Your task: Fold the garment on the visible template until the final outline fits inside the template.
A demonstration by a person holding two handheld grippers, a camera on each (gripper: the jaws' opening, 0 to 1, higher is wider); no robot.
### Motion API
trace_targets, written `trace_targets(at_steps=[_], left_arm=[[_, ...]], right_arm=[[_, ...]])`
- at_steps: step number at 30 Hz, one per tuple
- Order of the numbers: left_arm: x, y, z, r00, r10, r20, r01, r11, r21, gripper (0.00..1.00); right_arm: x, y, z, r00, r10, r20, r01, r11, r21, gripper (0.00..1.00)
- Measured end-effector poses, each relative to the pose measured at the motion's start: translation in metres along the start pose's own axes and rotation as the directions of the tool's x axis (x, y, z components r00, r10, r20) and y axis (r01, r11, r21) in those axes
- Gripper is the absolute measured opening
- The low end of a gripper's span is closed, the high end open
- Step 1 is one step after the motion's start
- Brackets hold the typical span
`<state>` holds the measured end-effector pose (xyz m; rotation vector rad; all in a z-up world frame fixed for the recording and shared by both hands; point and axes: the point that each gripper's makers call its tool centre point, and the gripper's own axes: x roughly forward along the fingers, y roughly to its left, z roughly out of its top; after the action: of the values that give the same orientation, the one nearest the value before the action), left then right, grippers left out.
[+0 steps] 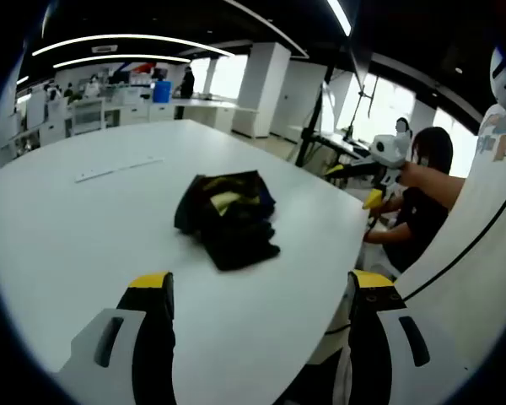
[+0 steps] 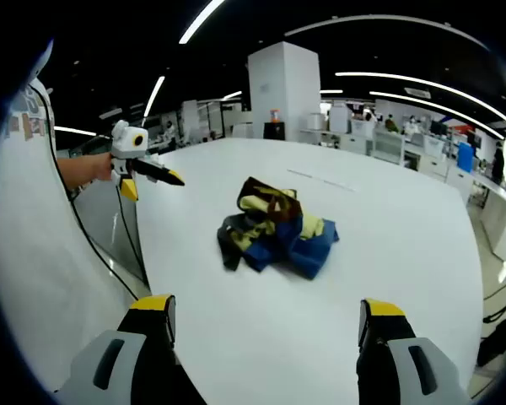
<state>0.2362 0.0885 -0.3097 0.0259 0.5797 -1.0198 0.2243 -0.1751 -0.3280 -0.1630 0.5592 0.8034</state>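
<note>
A crumpled garment, dark with yellow patches, lies in a heap near the middle of the white table. In the right gripper view the garment shows blue, yellow and brown folds. My left gripper is open, its yellow-tipped jaws wide apart, short of the garment and above the table's near edge. My right gripper is also open and holds nothing, a little way back from the heap. I cannot make out a template outline on the table.
A thin pale strip lies on the table beyond the garment, also the strip. A seated person holds another white, yellow-tipped gripper at the table's side. White cloth hangs close by. Desks stand far behind.
</note>
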Motion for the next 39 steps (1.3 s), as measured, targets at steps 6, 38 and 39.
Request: trace_targets(at_steps=[6, 38, 39], left_arm=[[-0.0007, 0.0019, 0.0002, 1.000, 0.001, 0.003, -0.001, 1.000, -0.004, 0.81], [0.0033, 0.0095, 0.0013, 1.000, 0.003, 0.014, -0.003, 1.000, -0.026, 0.79], [0.0033, 0.0100, 0.0010, 1.000, 0.004, 0.014, -0.004, 1.000, -0.028, 0.79]], right_arm=[[0.0013, -0.0008, 0.0015, 1.000, 0.001, -0.002, -0.001, 1.000, -0.001, 0.88], [0.0090, -0.0055, 0.0005, 1.000, 0.008, -0.026, -0.008, 1.000, -0.002, 0.87], [0.0092, -0.0054, 0.0006, 1.000, 0.009, -0.026, -0.009, 1.000, -0.002, 0.87]])
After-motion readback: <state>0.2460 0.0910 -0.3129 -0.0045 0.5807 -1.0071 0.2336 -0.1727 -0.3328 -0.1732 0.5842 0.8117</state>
